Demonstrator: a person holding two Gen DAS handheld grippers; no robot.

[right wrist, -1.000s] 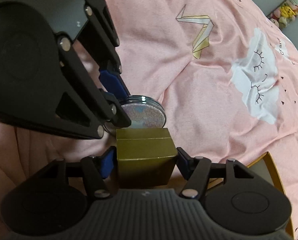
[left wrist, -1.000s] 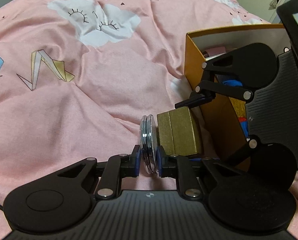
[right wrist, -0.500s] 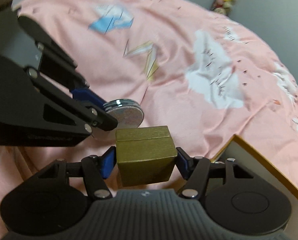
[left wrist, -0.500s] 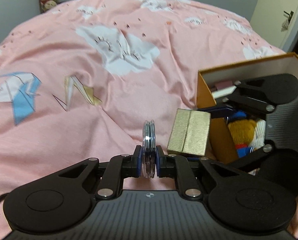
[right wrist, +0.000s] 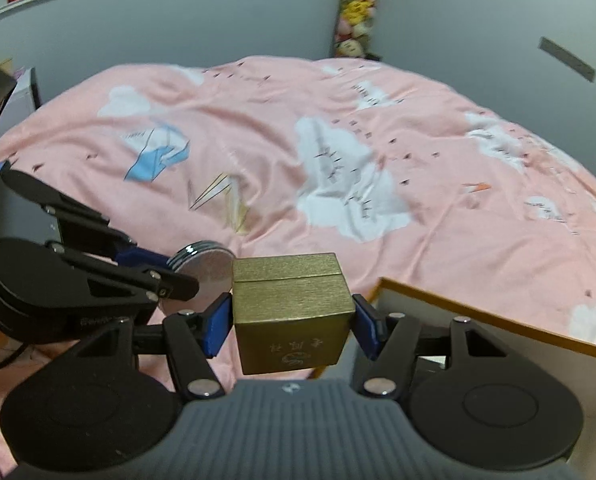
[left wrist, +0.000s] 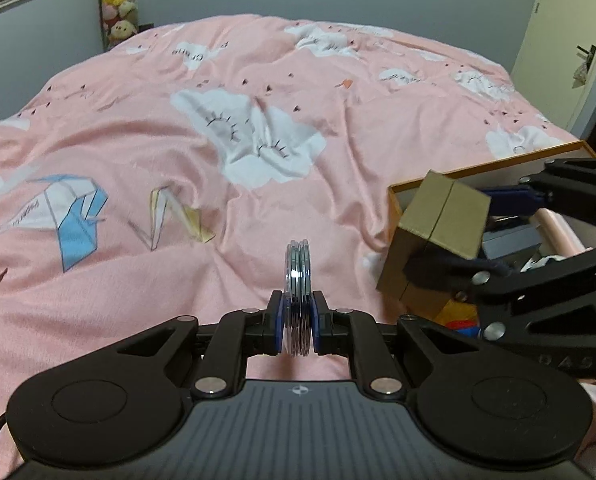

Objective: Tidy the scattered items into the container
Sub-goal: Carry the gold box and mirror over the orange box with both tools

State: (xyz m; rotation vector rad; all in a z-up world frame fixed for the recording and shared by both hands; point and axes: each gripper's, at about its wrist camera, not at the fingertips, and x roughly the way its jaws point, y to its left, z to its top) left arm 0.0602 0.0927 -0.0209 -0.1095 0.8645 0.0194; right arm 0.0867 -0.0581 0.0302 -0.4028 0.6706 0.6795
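Right gripper (right wrist: 293,320) is clamping the rigid, light-looking gold box (right wrist: 291,312) by its side faces over the container's (left wrist: 494,168) near corner; left gripper (left wrist: 297,320) is pinching slippery stacked metal discs (left wrist: 297,276) edge-up above the bed (left wrist: 257,160).

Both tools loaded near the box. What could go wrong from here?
1. The left tool pinches the round disc stack edge-on by its lower rim only; a jolt might let it pivot or slip out.
2. The right tool carries the gold box right beside the disc stack; they may collide.
3. The orange container already holds items, so the gold box may land tilted.
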